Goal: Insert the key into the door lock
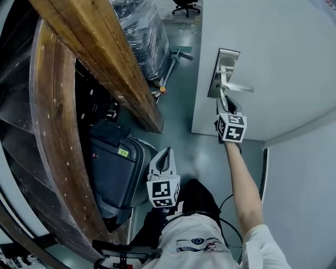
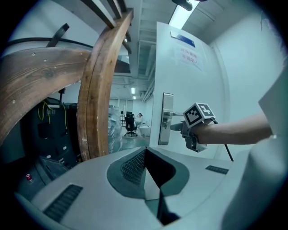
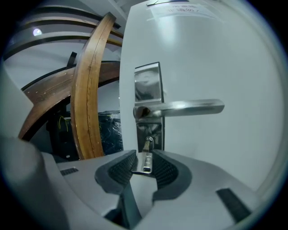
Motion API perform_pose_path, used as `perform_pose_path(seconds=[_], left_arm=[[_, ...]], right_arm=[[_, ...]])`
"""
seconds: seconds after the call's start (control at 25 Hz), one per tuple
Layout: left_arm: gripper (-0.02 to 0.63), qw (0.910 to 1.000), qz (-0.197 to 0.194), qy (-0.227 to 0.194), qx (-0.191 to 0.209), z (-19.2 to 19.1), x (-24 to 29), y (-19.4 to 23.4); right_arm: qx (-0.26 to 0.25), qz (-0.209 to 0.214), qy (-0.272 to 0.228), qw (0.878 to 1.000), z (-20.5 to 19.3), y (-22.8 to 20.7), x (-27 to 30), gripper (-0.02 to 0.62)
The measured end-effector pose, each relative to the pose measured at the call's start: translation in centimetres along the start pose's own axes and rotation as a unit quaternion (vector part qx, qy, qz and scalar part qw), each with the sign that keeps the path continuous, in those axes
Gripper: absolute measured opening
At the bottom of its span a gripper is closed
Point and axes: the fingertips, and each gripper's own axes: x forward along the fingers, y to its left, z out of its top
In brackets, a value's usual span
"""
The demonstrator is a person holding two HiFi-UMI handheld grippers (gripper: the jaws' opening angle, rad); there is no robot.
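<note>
The white door [image 1: 283,58] carries a steel lock plate [image 1: 224,71] with a lever handle [image 1: 239,87]. My right gripper [image 1: 225,101] is up against the plate just under the handle. In the right gripper view it [image 3: 145,158] is shut on a small silver key [image 3: 145,161]. The key's tip points at the keyhole [image 3: 148,142] below the handle [image 3: 184,108], and I cannot tell whether it has entered. My left gripper [image 1: 166,153] hangs low near my lap, well away from the door. Its jaws [image 2: 146,155] are shut with nothing in them.
A big curved wooden frame [image 1: 58,131] fills the left. A black case [image 1: 118,168] stands beside it on the floor. Past the door edge are a wrapped pallet [image 1: 142,31], a broom [image 1: 176,55] and an office chair [image 1: 186,6]. A white wall [image 1: 304,189] is at the right.
</note>
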Motion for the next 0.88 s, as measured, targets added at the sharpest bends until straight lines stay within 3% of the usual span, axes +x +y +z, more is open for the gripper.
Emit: perform_pose_path(seconds=[0.4,0.68,0.8,0.88], left_arm=[[0.003,0.9999,-0.006,0.008,-0.003,-0.6,1.9,0.8],[0.003,0.9998,0.0,0.016,-0.009,-0.2,2.5,1.3],[0.003,0.9998,0.006,0.02,-0.008,-0.4,2.4,1.8],[0.003,0.9997,0.009,0.023,-0.008,-0.3,2.4,2.2]], right_arm=[[0.019,-0.007,0.012,1.0,-0.3,-0.5,1.7,0.12],[0.09,-0.085,0.019,0.992,0.8,-0.4,3.4,0.12],[0.078,-0.105,0.006,0.991,1.1,-1.0,4.5,0.12],[0.057,-0.093,-0.01,0.994,1.3,-0.8,4.7,0.12]])
